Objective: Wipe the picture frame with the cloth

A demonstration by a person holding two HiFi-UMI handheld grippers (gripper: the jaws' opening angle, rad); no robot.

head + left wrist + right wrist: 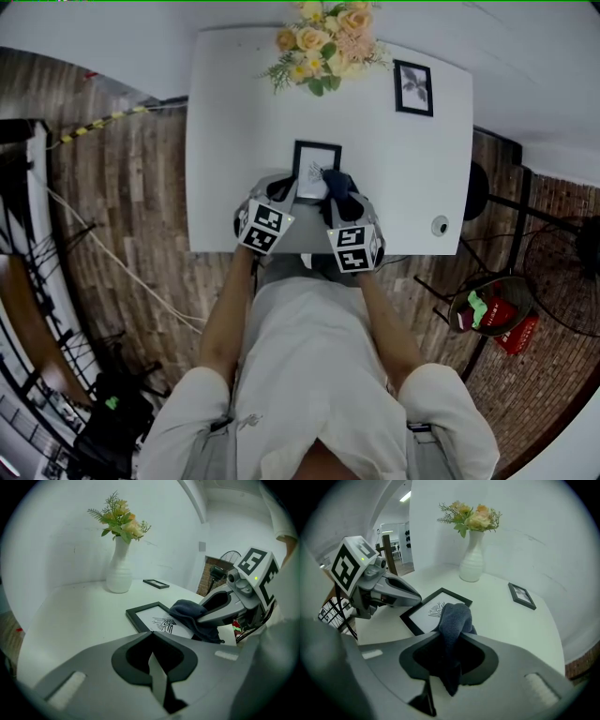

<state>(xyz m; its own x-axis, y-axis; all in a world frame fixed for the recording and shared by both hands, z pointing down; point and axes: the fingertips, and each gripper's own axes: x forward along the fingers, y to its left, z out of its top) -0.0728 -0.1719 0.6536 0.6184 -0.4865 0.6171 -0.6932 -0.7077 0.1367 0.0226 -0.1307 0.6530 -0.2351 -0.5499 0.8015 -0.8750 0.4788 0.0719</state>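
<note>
My right gripper [451, 634] pinches the dark cloth [453, 616], which lies on the right part of the picture frame [310, 165], close to the near edge of the white table [244, 112]. My left gripper [151, 637] sits just left of the frame, its 2 jaws pressed together.

two picture frames [309, 169] [413, 87], one cloth [339, 190], one vase of flowers [118, 569], one table [234, 141], two grippers [150, 644] [449, 634]
</note>
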